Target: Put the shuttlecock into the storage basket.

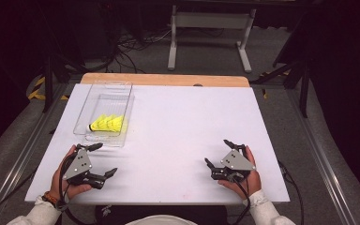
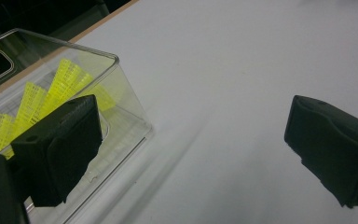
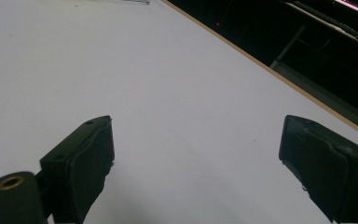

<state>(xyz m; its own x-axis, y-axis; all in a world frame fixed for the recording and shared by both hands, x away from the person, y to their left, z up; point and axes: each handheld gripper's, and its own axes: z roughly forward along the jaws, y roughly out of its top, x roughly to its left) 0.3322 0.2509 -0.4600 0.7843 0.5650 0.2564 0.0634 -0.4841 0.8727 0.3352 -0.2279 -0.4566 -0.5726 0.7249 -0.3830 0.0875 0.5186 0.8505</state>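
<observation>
- My left gripper [image 1: 104,159] rests low on the white table [image 1: 183,140], its jaws spread wide and holding nothing.
- It sits just beside the near end of the clear plastic box [image 1: 104,112], I think because the box is what I reach for next.
- The yellow shuttlecock [image 1: 107,123] lies on its side inside this box, in the near half, cork end toward the left wall.
- In the left gripper view, one jaw stands in front of the box wall [image 2: 130,100], so the yellow skirt [image 2: 37,100] shows through the plastic.
- My right gripper [image 1: 218,152] waits well apart on the right side, jaws also wide open and empty, probably to leave room.
</observation>
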